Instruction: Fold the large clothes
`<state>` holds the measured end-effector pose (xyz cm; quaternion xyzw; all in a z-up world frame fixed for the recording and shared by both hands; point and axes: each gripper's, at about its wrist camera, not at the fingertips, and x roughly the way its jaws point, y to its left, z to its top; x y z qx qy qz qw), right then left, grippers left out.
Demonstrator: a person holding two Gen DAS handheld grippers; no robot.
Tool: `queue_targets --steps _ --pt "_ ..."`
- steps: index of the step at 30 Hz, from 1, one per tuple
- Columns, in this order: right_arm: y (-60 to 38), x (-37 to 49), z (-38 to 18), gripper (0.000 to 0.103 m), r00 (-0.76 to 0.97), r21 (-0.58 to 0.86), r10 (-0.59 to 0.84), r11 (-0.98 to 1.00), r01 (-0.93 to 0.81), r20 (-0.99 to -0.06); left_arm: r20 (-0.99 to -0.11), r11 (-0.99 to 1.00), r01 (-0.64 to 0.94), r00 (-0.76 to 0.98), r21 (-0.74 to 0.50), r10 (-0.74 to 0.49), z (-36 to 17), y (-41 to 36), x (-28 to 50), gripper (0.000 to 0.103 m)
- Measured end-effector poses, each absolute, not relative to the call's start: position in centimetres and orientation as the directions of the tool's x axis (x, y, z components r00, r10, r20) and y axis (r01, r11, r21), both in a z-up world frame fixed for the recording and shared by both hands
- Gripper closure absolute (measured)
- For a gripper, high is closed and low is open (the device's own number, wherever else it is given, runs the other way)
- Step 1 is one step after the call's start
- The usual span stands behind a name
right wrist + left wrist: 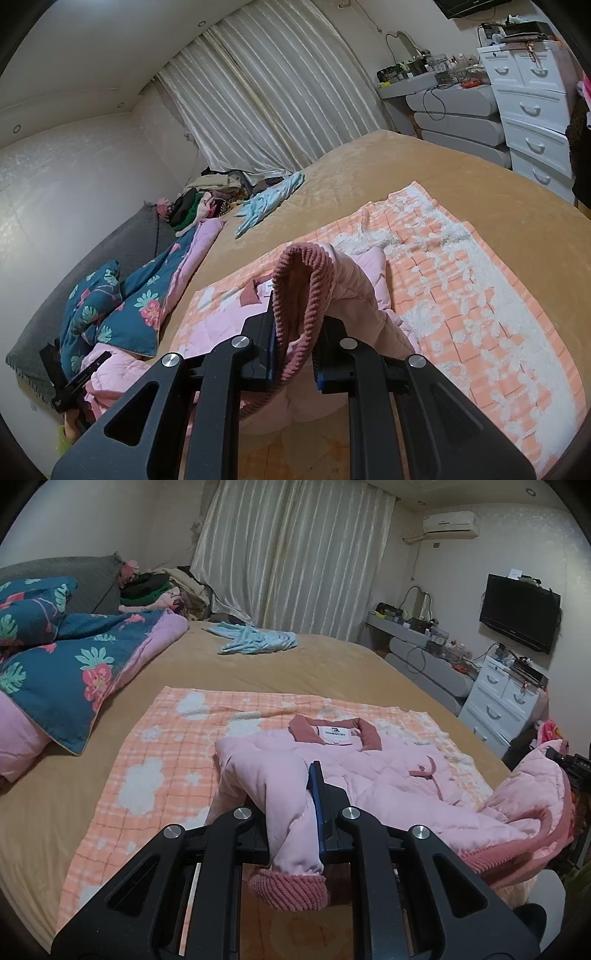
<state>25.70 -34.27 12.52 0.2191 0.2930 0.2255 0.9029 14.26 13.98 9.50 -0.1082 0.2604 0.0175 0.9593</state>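
A pink quilted jacket (388, 775) with a dusky-pink collar lies on an orange-and-white checked blanket (155, 760) spread over the tan bed (295, 668). My left gripper (295, 797) is shut on the jacket's sleeve (269, 775), just above its ribbed cuff (288, 890), which hangs down. The sleeve is lifted off the blanket. In the right wrist view my right gripper (295, 332) is shut on the jacket's ribbed pink edge (295, 273), which arches above the fingers. The rest of the jacket (354, 288) trails onto the blanket (461, 295).
A teal floral quilt (55, 664) is bunched at the left of the bed, and a light blue garment (258, 640) lies at the far side. A clothes pile (159, 587) sits by the curtain. White drawers (502, 705) and a wall TV (519, 613) stand to the right.
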Motion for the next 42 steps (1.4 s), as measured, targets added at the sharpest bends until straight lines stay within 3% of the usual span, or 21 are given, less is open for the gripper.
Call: queue_targets --steps 31,34,39,42 --pt "-32.7 34.7 10.7 0.083 0.670 0.582 0.554 0.783 -0.219 -0.494 -0.547 0.979 -0.146 0.836 -0.143 0.045 7.6 15.4 21.0 0.095" --pt "-32.9 35.3 10.2 0.077 0.655 0.620 0.585 0.753 -0.220 -0.479 -0.553 0.978 -0.148 0.832 -0.145 0.044 7.3 15.5 21.5 0.095" --pt "-32.9 36.0 9.9 0.047 0.634 0.690 0.645 0.685 -0.233 -0.427 -0.558 0.978 -0.145 0.829 -0.148 0.039 7.0 15.5 22.0 0.095" --pt "-32.2 36.1 10.0 0.042 0.644 0.678 0.646 0.688 -0.260 -0.409 -0.563 0.978 -0.142 0.826 -0.153 0.032 6.8 15.6 22.4 0.095"
